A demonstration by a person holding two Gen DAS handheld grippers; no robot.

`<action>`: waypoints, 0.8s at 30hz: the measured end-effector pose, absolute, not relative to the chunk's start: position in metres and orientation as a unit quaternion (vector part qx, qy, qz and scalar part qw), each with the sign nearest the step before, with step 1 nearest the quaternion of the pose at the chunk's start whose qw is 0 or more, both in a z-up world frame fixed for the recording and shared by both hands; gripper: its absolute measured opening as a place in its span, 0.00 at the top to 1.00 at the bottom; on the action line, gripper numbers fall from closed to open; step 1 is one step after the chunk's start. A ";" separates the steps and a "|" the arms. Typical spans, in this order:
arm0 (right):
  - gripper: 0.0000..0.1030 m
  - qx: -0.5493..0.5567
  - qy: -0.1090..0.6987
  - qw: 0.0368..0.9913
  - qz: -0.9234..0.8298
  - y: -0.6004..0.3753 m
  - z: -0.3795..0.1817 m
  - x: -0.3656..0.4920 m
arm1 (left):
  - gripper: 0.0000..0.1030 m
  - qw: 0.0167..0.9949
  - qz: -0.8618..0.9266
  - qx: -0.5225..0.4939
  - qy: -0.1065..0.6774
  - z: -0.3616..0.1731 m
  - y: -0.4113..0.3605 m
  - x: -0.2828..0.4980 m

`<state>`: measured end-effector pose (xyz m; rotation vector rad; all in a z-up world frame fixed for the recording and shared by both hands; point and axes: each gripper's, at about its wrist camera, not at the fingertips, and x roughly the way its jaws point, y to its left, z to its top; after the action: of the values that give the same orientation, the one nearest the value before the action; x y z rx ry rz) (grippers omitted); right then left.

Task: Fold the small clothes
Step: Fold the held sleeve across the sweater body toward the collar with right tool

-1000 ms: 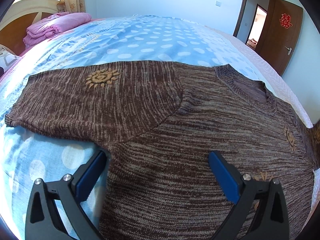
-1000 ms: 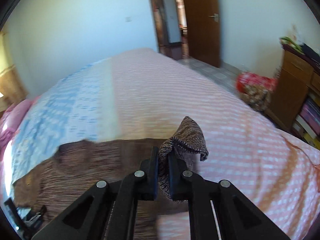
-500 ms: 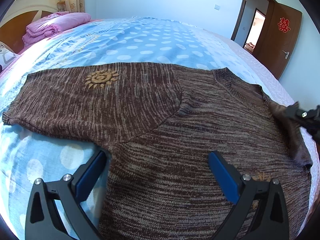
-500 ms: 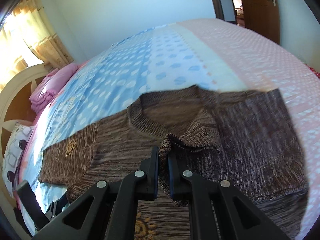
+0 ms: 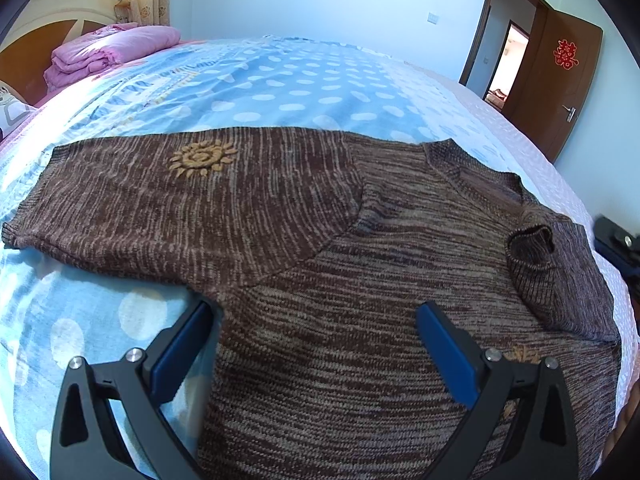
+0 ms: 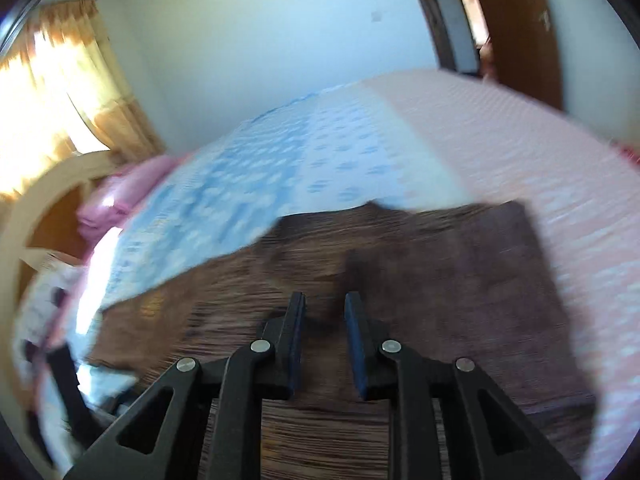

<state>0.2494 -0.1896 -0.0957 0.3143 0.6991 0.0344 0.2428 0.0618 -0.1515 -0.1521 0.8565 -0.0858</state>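
A brown knitted sweater [image 5: 360,280] lay flat on the bed [image 5: 280,88], spread out ahead of and beneath the left tongs [image 5: 316,344]. Those tongs stood wide open with nothing between their blue pads [image 5: 444,352], the left pad at the sweater's edge by the armpit and the right pad over its body. One sleeve [image 5: 160,200], marked with a yellow sun, stretched away to the left of them. The other sleeve [image 5: 560,272] was folded inward over the chest, to their far right, its cuff [image 5: 532,240] standing curled. The right tongs [image 6: 326,344] were parted a little and held nothing, with the folded sleeve [image 6: 460,280] just ahead and to their right, though that view was blurred.
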 end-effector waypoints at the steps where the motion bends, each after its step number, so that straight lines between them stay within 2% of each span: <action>1: 0.80 0.137 0.352 0.926 0.006 -0.195 -0.099 0.247 | 0.00 0.906 -0.042 -0.074 0.415 -0.152 0.062 0.243; 6: 0.80 0.151 0.396 0.906 0.002 -0.202 -0.123 0.260 | 0.00 0.906 -0.038 -0.068 0.417 -0.151 0.060 0.243; 14: 0.80 0.112 0.425 0.895 0.073 -0.132 -0.136 0.335 | 0.00 0.906 -0.039 -0.070 0.415 -0.151 0.061 0.244; 17: 0.79 0.150 0.418 0.887 0.127 -0.125 -0.130 0.328 | 0.00 0.906 -0.038 -0.070 0.415 -0.151 0.061 0.244; 20: 0.79 0.115 0.394 0.907 0.088 -0.138 -0.118 0.304 | 0.00 0.906 -0.039 -0.070 0.415 -0.151 0.061 0.244; 22: 0.75 0.099 0.386 0.916 0.049 -0.162 -0.115 0.284 | 0.00 0.907 -0.039 -0.070 0.414 -0.152 0.061 0.244; 24: 0.64 0.067 0.382 0.922 -0.018 -0.188 -0.115 0.265 | 0.00 0.907 -0.039 -0.070 0.414 -0.152 0.061 0.244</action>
<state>0.2650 -0.1883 -0.1152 0.1380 0.7844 -0.0375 0.2444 0.0606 -0.1517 -0.1449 0.8552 -0.0799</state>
